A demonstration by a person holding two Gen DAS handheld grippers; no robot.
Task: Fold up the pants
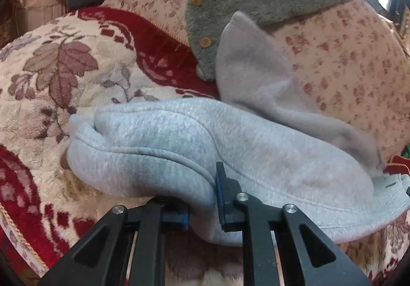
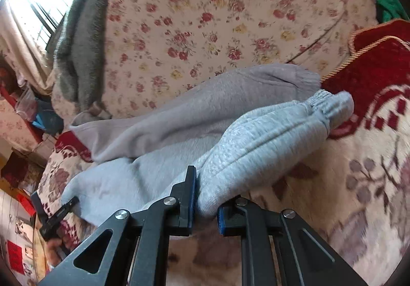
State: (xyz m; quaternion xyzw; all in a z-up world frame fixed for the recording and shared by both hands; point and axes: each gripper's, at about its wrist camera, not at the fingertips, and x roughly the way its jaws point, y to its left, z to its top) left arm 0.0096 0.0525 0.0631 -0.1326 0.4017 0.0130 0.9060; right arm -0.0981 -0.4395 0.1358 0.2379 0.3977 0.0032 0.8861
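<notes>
Grippers in both hands are clenched on the same grey pants. The left gripper [image 1: 203, 205] pinches a thick bunch of the cloth between its blue pads [image 1: 220, 198]; the fabric bulges out over the fingers on both sides of the pinch. The right gripper [image 2: 205, 205] pinches the pants [image 2: 256, 147] in the same way, low on one leg, and that leg runs away from it to a ribbed cuff [image 2: 325, 106].

The pants [image 1: 159, 147] lie across a plush blanket [image 1: 51, 86] with a cream ground, dark red borders and a leaf pattern. In the right wrist view the other leg lies behind the pinched one, with its softer inner side showing, and its far edge rests against a big flowered cushion [image 2: 205, 17]. In the left wrist view this same leg rises toward a fuzzy grey-green jacket [image 1: 230, 4] with round wooden buttons, which is draped over the flowered cushion [image 1: 346, 55].

At the lower left edge of the right wrist view the left gripper [image 2: 61, 211] shows again as a black piece touching the waist end of the pants, with some fingers of the person's hand [image 2: 55, 252] below it. A green cloth [image 2: 389, 9] is at the far right, beside the cushion, and bright window light comes from the upper left.
</notes>
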